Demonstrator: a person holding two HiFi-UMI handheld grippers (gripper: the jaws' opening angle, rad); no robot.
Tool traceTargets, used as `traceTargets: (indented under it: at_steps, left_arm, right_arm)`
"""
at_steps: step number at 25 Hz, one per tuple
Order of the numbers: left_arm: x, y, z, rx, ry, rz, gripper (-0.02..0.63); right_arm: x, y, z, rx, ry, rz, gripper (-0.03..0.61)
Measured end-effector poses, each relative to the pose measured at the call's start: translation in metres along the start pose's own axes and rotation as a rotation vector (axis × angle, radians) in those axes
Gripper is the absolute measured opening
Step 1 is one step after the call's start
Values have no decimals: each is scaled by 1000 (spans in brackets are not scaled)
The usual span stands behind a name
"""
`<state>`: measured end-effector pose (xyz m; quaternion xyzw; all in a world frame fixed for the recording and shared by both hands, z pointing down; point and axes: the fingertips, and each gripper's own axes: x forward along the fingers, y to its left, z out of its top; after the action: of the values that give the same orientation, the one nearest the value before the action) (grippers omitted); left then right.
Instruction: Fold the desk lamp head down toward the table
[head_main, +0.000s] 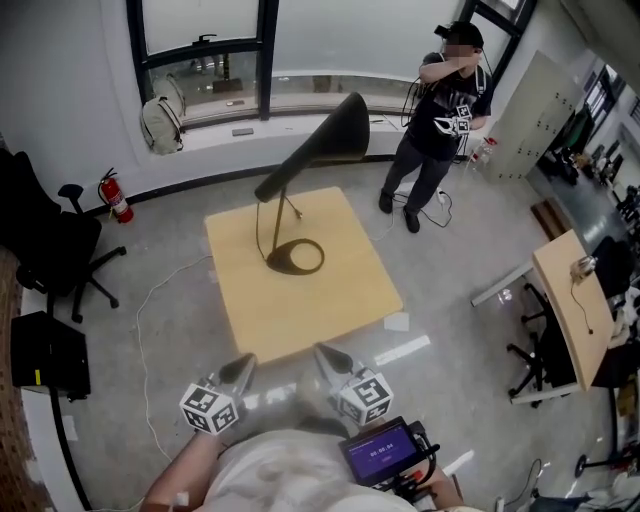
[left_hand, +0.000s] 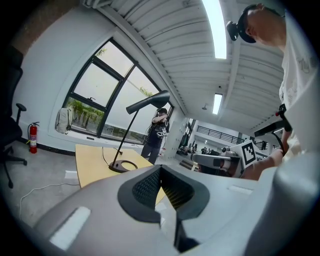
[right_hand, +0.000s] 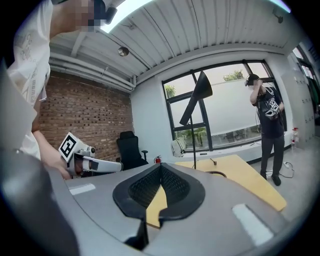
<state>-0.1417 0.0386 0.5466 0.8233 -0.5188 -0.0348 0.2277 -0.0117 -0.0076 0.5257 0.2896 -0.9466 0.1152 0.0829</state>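
A black desk lamp stands on the square light-wood table (head_main: 330, 300). Its ring base (head_main: 295, 257) rests near the table's middle, and its long cone head (head_main: 325, 135) tilts up toward the window. My left gripper (head_main: 243, 364) and right gripper (head_main: 323, 353) hover side by side just short of the table's near edge, both shut with nothing between the jaws. The left gripper view has the lamp head (left_hand: 149, 102) high above the shut jaw tips (left_hand: 161, 169). In the right gripper view the lamp head (right_hand: 198, 96) rises beyond the shut jaw tips (right_hand: 161, 166).
A person (head_main: 440, 110) stands beyond the table's far right corner. A black office chair (head_main: 60, 245), a fire extinguisher (head_main: 117, 197) and a backpack (head_main: 160, 125) are at the left. Another desk (head_main: 575, 300) stands at the right. A cable (head_main: 150, 300) runs over the floor.
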Motion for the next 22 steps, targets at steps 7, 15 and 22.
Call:
traceTargets:
  at_steps: [7, 15, 22]
  left_arm:
    - [49, 5, 25, 21, -12, 7, 2]
    - [104, 12, 45, 41, -14, 6, 2]
    - [142, 15, 64, 63, -17, 25, 2]
  right_arm:
    - [20, -44, 28, -21, -39, 41, 12]
    - [39, -92, 40, 7, -46, 52, 12]
    - [57, -130, 47, 21, -32, 76, 13]
